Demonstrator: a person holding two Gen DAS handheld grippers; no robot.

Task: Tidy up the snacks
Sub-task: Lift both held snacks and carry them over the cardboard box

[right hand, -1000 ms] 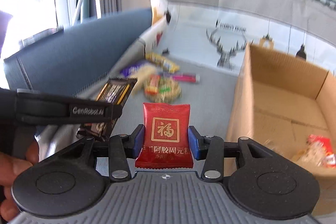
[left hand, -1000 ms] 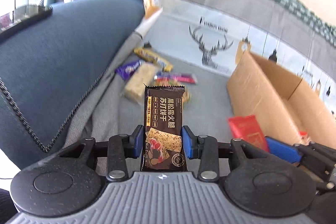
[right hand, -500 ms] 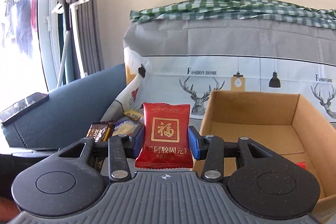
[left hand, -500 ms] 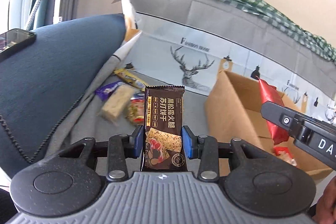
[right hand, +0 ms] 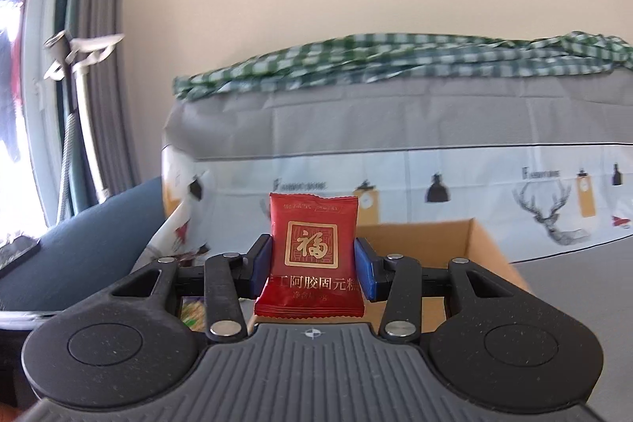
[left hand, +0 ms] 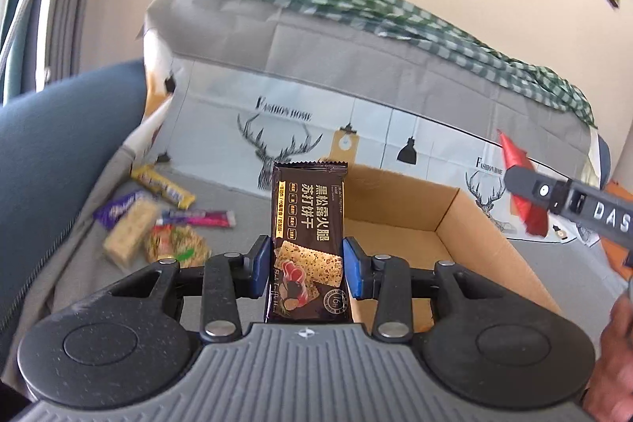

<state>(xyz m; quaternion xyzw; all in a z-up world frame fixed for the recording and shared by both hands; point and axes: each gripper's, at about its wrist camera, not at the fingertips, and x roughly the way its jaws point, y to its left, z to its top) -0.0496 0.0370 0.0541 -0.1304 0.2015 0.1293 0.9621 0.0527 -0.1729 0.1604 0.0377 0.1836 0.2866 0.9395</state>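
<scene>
While the left gripper [left hand: 308,265] clamps its blue pads on one upright dark-brown cracker packet [left hand: 309,244] printed with a seeded cracker and pale Chinese characters, the right gripper [right hand: 314,263] is clamped on one glossy red square sachet [right hand: 313,256] bearing a gold emblem. Both snacks are held in the air near one open brown cardboard box [left hand: 467,224] on the grey sofa cover [left hand: 237,200]. Five loose snack packets [left hand: 158,224] lie together left of the box.
</scene>
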